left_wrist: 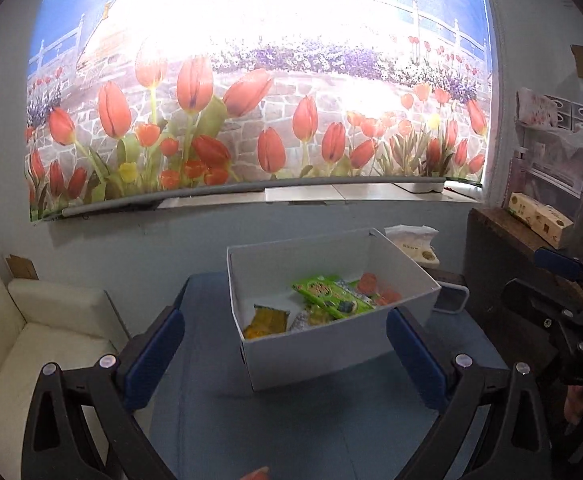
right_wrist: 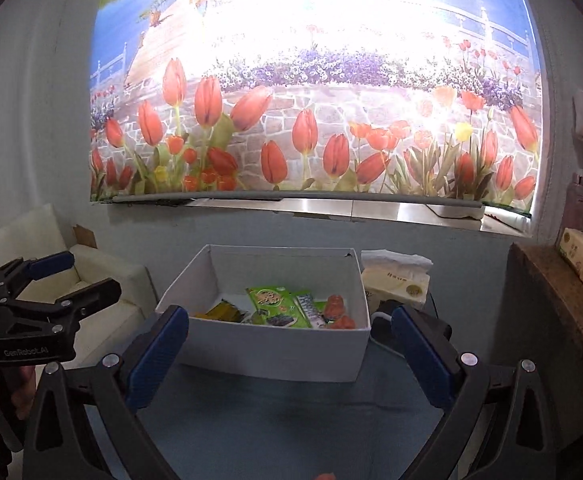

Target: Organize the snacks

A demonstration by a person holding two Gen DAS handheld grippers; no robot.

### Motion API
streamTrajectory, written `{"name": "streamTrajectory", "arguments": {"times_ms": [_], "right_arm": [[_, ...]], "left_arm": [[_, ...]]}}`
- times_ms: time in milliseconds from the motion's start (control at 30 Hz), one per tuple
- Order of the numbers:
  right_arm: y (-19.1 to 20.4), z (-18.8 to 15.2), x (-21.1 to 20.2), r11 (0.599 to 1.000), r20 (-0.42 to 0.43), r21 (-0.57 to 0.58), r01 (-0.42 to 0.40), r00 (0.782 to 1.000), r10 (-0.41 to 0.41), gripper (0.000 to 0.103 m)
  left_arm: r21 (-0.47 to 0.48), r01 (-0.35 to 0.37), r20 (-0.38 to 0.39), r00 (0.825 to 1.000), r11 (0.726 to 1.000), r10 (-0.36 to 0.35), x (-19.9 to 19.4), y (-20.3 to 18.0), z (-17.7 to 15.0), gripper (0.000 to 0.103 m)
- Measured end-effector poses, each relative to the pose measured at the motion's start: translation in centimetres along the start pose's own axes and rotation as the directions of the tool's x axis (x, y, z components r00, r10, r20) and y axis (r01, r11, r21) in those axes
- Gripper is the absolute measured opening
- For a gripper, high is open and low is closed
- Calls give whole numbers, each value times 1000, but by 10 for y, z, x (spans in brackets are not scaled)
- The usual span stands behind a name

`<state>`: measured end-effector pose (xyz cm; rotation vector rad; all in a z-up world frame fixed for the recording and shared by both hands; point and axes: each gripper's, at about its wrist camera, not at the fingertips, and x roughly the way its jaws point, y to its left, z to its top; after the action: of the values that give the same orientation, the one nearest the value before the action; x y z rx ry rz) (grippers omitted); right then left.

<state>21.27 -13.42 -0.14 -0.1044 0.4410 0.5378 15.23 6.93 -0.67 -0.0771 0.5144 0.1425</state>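
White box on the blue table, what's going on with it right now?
A person holds a two-finger gripper in each hand. The left gripper and right gripper both hang in front of the open white cardboard box, jaws wide, with nothing between them. Inside the box lie a green snack packet, a yellow packet and some orange-red wrapped snacks. A tissue pack stands behind it.

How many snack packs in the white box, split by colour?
In the white box:
Green: 1, the large green pack
Yellow: 1, the yellow pack
Red-orange: 2, the red-orange packs
Silvery/mixed print: 1 visible, the small pack, partly hidden
Total: 5 visible; others may lie hidden underneath.
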Motion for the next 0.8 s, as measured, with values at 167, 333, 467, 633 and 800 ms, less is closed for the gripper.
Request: {"name": "streamTrajectory", "arguments": {"times_ms": [167,333,467,633,800], "right_arm": [[3,-27,-40,999,-31,46,17,999,-16,103],[13,-42,-73,999,-34,26,45,998,-44,103],[23,-49,-87,999,-53,36,-1,999,2,103],[34,-49,-100,1000,-22,-5,1,1000,-2,103],[37,-50,-106,1000,-24,-4,-28,999,28,103]], "left_arm": [[-9,-19,-36,999,1000,18,-42,-6,-23,103],[-60,-31,-55,998,998,27,-75,-6,-38,103],[-79,1,-64,998,997,-6,-87,-6,-45,103],[-103,-3,-79,997,995,-5,-98,-5,-51,103],[-91,2,-68,998,996,-8,-110,-13,-53,103]]}}
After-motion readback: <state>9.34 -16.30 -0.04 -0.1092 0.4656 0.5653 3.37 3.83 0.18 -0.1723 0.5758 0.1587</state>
